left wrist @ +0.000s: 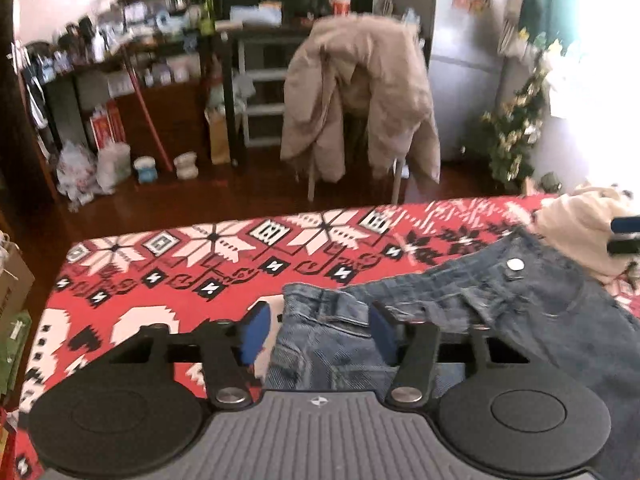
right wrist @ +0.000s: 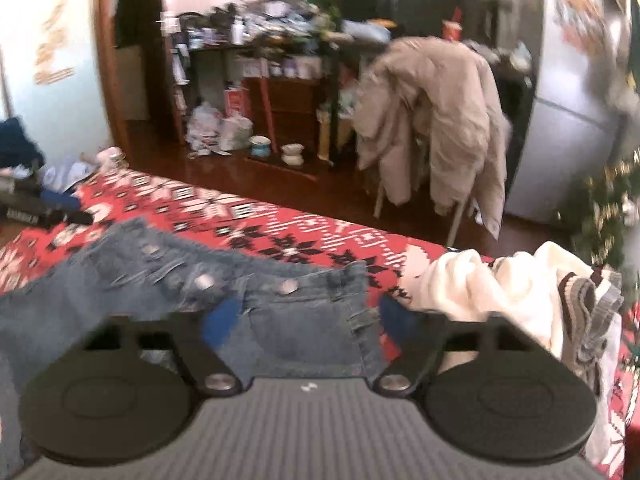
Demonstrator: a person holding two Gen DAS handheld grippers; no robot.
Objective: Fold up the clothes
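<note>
A pair of blue jeans (left wrist: 500, 304) lies spread on a red patterned blanket (left wrist: 160, 280), waistband toward the far edge, its metal button showing. My left gripper (left wrist: 319, 332) hovers open over the waistband's left corner; denim sits between the blue pads, and the left pad (left wrist: 256, 332) stands clear of the cloth. In the right wrist view the jeans (right wrist: 120, 280) run off to the left. My right gripper (right wrist: 308, 320) is open astride the waistband's right end, with denim between the pads and neither pad visibly pressing.
A cream garment (right wrist: 500, 292) with a grey knit piece is heaped on the blanket (right wrist: 280, 232) right of the jeans, also visible as the cream garment (left wrist: 580, 236). Beyond the far edge stands a chair draped with a beige coat (left wrist: 360, 92), then cluttered shelves.
</note>
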